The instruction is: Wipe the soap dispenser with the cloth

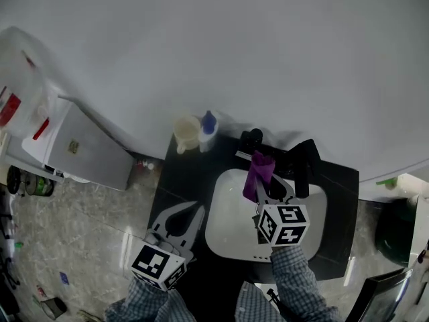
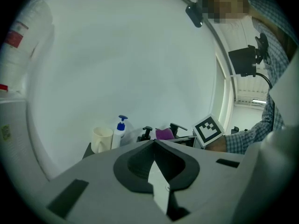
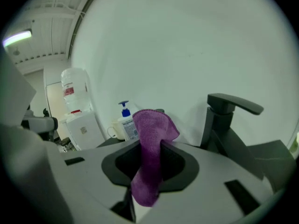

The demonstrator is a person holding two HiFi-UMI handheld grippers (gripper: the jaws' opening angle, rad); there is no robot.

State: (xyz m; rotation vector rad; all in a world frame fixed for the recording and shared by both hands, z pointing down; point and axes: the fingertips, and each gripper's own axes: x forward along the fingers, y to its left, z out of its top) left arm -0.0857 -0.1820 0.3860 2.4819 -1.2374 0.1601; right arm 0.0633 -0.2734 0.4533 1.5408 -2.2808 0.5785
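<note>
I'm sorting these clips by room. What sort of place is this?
Probably a washroom or pantry corner: a white rounded basin set in a dark countertop, a black lever faucet behind it, and a white soap dispenser with a blue pump.

A cream mug (image 1: pixel 187 133) stands near the white sink (image 1: pixel 226 228).

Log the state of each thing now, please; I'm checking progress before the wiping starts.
right gripper: shut on cloth.
cloth: crumpled, pinched between the jaws.
left gripper: shut, empty.
soap dispenser: upright by the wall, untouched.
cup: upright beside the soap dispenser.
</note>
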